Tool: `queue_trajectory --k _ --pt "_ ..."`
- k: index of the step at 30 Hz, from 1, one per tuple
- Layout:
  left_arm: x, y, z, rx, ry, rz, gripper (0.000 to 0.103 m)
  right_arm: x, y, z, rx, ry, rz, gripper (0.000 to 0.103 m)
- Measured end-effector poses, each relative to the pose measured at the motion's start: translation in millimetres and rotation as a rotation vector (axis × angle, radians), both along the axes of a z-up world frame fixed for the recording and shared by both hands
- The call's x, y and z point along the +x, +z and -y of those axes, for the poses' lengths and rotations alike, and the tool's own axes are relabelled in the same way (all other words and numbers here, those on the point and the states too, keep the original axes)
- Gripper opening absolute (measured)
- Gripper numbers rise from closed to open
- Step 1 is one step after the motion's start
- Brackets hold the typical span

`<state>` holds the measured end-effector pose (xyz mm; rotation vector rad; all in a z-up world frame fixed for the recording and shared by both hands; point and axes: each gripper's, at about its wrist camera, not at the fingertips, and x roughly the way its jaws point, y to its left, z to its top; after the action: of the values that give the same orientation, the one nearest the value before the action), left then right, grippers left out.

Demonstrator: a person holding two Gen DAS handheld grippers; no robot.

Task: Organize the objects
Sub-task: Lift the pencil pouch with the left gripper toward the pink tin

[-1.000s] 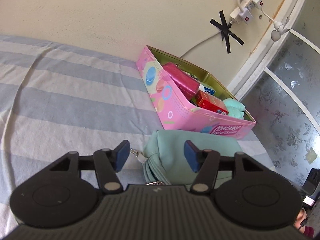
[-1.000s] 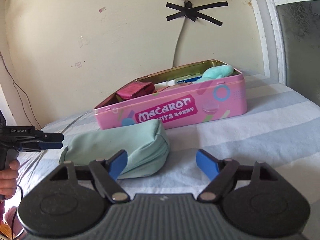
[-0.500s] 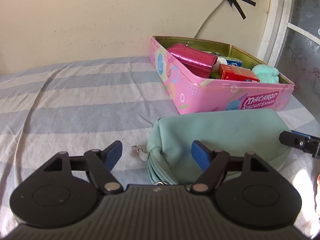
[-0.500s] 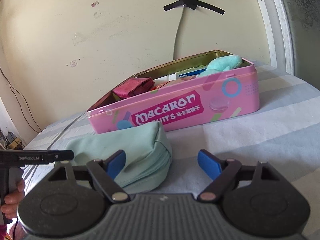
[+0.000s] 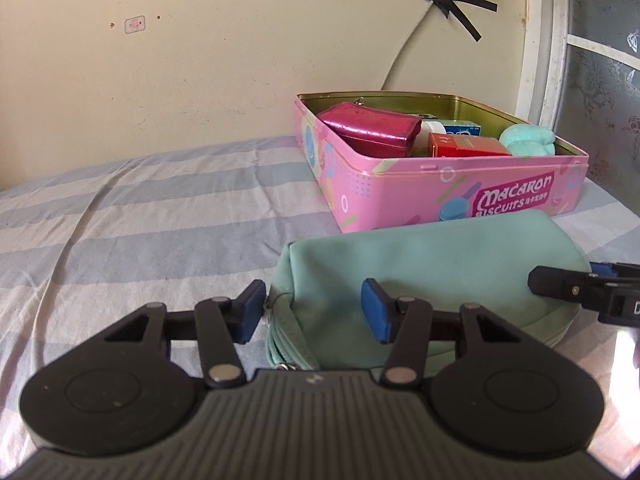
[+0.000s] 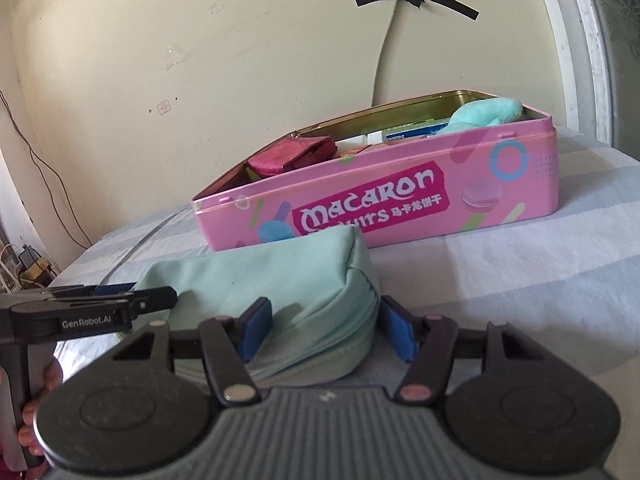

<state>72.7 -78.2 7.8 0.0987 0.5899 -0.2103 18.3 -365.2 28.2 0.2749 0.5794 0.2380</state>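
The mint pouch [image 5: 432, 264] lies lengthwise on the bed in front of the pink tin [image 5: 460, 196], low in frame. The left gripper [image 5: 314, 312] and right gripper [image 6: 324, 326] each straddle one end, fingers spread wide, gripping nothing.

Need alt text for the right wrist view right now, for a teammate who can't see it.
The right tongs, open, straddle one end of a mint green zip pouch lying on a striped bedsheet. Behind it sits an open pink Macaron tin holding a magenta wallet; the left tongs reach in at the pouch's far end.
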Motion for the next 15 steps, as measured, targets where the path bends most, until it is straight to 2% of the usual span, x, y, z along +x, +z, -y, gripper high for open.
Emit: queue_trajectory --k 7,15 --pt "-8 3 -2 0.01 0.015 0.006 0.045 -13 3 -1 0.01 -0.018 0.016 0.05" --pt "-21 16 -5 -0.031 0.017 0.016 0.038 -46 12 -8 -0.005 -0.052 0.094 0.045"
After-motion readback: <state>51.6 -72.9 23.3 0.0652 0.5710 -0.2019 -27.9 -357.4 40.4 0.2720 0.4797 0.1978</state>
